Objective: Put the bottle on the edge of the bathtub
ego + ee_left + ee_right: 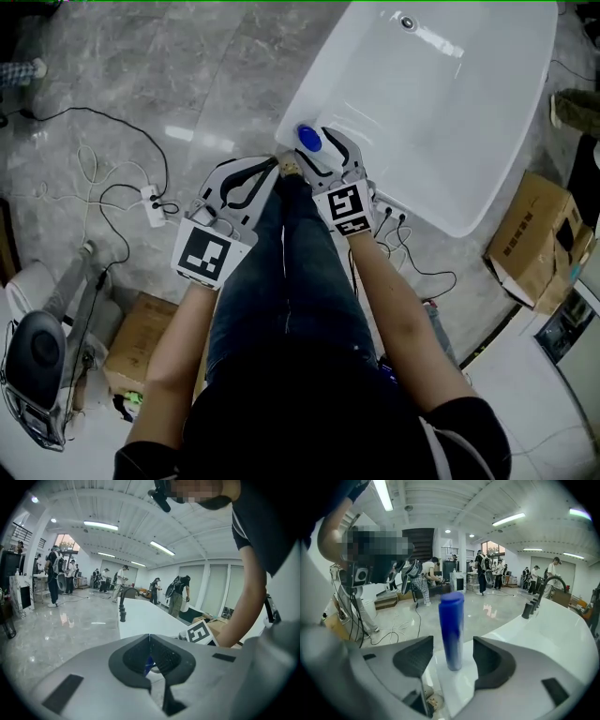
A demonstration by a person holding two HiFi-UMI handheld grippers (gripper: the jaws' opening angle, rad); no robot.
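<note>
blue bottle (451,630) upright on bathtub rim (562,634) | long axis vertical, between right hand-held gripper (453,648) jaws, apart, not touching | left hand-held gripper (150,639) closed, empty, farther off

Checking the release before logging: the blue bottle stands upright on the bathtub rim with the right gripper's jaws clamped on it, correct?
Not clamped: the right gripper view shows the right gripper with its jaws apart, a gap either side of the blue bottle. It does stand upright on the bathtub rim.
</note>
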